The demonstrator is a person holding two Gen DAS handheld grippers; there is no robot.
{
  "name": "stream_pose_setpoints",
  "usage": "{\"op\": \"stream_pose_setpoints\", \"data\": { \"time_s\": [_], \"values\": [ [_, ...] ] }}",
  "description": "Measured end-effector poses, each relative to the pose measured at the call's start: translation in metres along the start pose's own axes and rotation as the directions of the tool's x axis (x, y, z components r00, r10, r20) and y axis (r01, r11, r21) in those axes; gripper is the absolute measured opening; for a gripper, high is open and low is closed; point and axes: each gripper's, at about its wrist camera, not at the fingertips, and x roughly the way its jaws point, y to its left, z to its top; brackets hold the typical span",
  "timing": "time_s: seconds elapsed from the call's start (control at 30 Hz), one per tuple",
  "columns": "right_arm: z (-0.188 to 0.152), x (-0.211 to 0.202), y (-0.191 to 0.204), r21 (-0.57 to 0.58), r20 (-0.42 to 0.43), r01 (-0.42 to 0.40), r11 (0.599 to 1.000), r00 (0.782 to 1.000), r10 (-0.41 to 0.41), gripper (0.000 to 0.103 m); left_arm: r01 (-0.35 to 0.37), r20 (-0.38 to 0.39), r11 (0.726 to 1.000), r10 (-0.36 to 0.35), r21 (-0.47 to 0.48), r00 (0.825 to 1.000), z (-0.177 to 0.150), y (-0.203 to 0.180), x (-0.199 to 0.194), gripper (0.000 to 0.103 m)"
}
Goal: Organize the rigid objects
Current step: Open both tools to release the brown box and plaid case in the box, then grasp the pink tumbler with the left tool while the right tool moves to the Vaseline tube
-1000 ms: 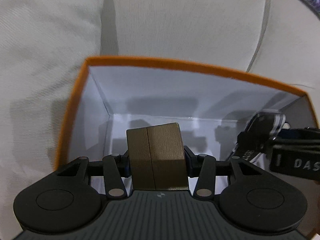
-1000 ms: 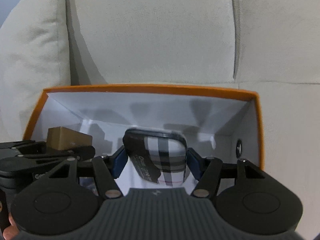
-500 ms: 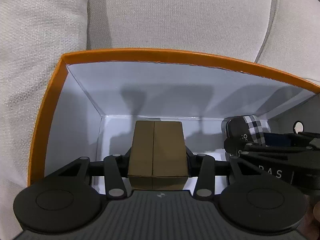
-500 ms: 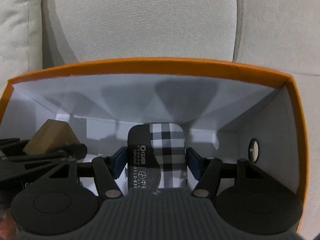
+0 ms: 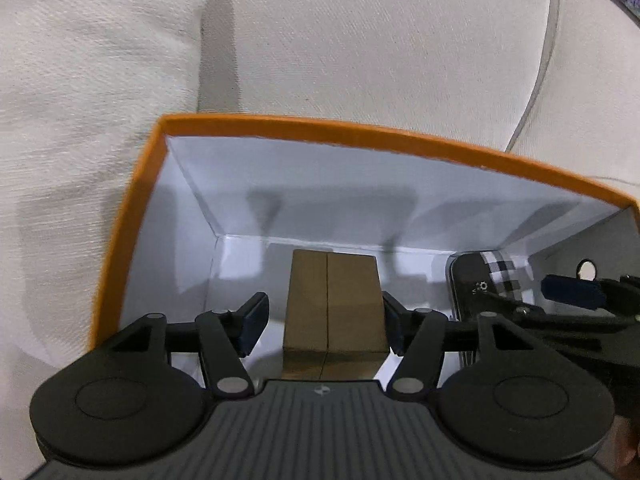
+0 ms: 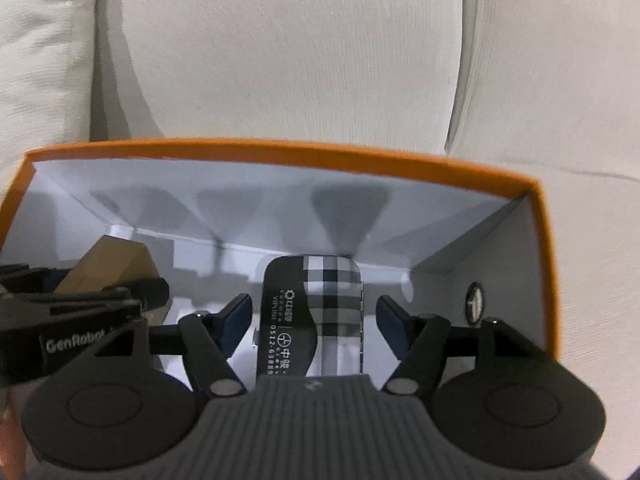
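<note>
An orange box [image 5: 360, 130] with a white inside sits on a beige sofa; it also shows in the right wrist view [image 6: 280, 150]. A brown cardboard box [image 5: 332, 304] rests on its floor at the left, between the fingers of my open left gripper [image 5: 320, 326], whose left finger stands clear of it. A black case with a plaid panel [image 6: 316, 312] lies on the floor at the right, between the fingers of my open right gripper [image 6: 314, 320], with gaps on both sides. The case also shows in the left wrist view [image 5: 480, 280], and the cardboard box in the right wrist view [image 6: 108, 264].
Beige sofa cushions [image 6: 300, 52] rise behind the orange box and a cushion [image 5: 80, 100] stands to its left. A round hole [image 6: 475, 302] is in the box's right wall. The two grippers sit side by side inside the box.
Both grippers have opened and let go: the cardboard box and the plaid case now rest on the box floor. Both grippers have drawn back slightly.
</note>
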Motion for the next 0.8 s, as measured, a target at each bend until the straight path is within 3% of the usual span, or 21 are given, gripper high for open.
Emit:
{"op": "stream_pose_setpoints", "data": {
  "time_s": [0.23,0.43,0.6,0.8],
  "values": [
    [-0.012,-0.040,0.006,-0.020,0.026,-0.019,1.000,0.999,0.020,0.073,0.007,0.031,1.000,-0.007,0.015,0.999,0.007,-0.001,-0.041,0.070],
    [-0.041,-0.091,0.016,-0.053,0.055,-0.047,0.997,0.997,0.050,0.078,0.024,0.100,1.000,-0.025,0.012,0.995,-0.016,0.016,-0.109,0.075],
    [-0.078,-0.147,0.033,-0.068,0.105,-0.083,0.994,0.990,0.089,0.081,0.037,0.146,0.999,-0.035,-0.010,0.989,-0.061,0.044,-0.168,0.077],
    [-0.143,-0.201,0.060,-0.091,0.167,-0.083,0.992,0.981,0.097,0.086,0.067,0.173,0.995,-0.053,-0.076,0.984,-0.134,0.068,-0.197,0.079]
  ]
}}
